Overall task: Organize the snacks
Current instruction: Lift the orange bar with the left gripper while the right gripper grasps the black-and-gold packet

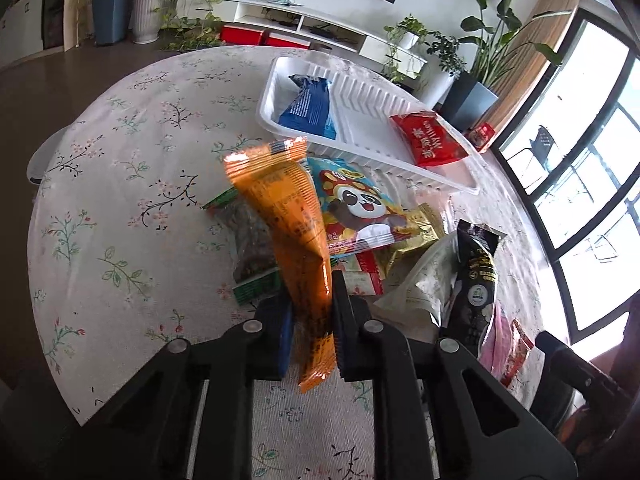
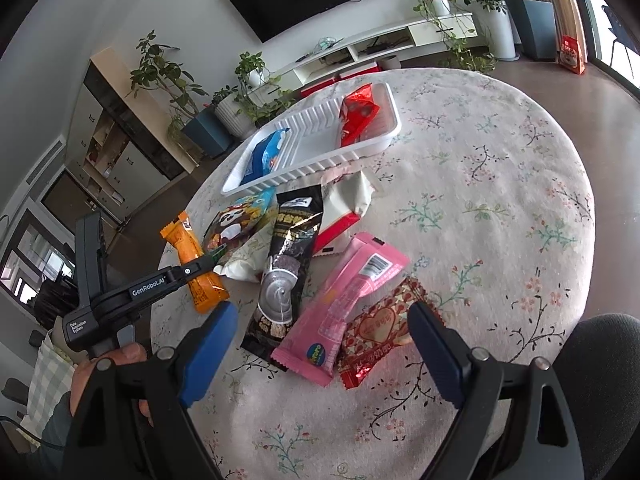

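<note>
My left gripper [image 1: 311,320] is shut on a long orange snack packet [image 1: 288,232] and holds it above the table; it also shows in the right wrist view [image 2: 196,264]. A white ribbed tray [image 1: 360,88] holds a blue packet [image 1: 308,104] and a red packet [image 1: 428,140]. A pile of snacks lies before the tray: a panda packet [image 1: 360,204], a black packet [image 2: 288,264], a pink packet [image 2: 344,304] and a red heart packet [image 2: 380,336]. My right gripper [image 2: 320,344] is open above the pink and heart packets.
The round table has a floral cloth [image 2: 500,208]. A green-edged packet [image 1: 248,248] and a white packet [image 1: 424,284] lie in the pile. Potted plants and a white TV shelf [image 1: 304,20] stand beyond the table.
</note>
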{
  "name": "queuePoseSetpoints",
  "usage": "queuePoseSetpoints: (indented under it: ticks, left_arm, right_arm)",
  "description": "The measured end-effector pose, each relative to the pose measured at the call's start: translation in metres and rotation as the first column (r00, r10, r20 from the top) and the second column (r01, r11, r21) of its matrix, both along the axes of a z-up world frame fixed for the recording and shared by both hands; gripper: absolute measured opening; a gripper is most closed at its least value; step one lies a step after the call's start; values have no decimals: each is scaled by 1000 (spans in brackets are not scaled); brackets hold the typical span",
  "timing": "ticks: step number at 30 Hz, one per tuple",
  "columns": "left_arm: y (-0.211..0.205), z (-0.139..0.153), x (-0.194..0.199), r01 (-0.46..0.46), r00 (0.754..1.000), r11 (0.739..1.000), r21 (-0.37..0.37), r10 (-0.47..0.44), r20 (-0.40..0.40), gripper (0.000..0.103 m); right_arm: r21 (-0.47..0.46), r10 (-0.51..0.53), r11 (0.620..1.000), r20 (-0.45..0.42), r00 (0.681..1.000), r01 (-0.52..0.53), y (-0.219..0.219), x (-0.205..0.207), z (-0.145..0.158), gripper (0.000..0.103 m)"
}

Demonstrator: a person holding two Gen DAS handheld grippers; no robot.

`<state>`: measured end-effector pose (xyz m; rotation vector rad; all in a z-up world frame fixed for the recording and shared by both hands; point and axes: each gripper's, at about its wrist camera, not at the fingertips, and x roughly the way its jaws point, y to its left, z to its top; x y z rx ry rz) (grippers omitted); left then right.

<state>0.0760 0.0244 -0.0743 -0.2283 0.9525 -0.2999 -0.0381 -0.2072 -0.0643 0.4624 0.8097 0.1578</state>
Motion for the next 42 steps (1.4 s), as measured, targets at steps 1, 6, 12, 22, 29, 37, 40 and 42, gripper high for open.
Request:
queuePoseSetpoints:
  ticks: [1,6,12,22,29,37,40,42]
  left_arm:
    - [2,1,-2,7,1000,1000,-12,-7,1,14]
    - [19,7,-18,21,1000,997,-79,-21,-5,14]
    - [32,10,-34,36,999,992,-121,-37,-7,14]
    - [28,9,-39,76,997,985,-155,-78,-8,14]
    - [28,6,-40,82,996,984,-160,-85,-14,14]
    - [26,8,-40,101,994,980,-174,-105,-17,14]
    - [28,11,-39,106,994,977,-186,-111,-17,14]
    - [29,13,-37,109,993,974,-200,-114,-16,14]
  right_arm:
    - [3,-4,1000,-3,1000,4,0,2,1,89]
    - [3,0,1000,-7,1000,0,4,16,8,88]
    - [8,56,998,-84,995,-56,26,44,1,77]
    - [-19,110,993,-197,974,-116,53,77,-18,63]
    - [-24,124,991,-224,967,-133,52,83,-28,35]
    - [63,132,991,-200,971,-122,43,80,-29,24]
    - [94,132,989,-187,974,-116,39,76,-25,23]
    - [127,131,986,-179,975,-109,35,73,-22,23]
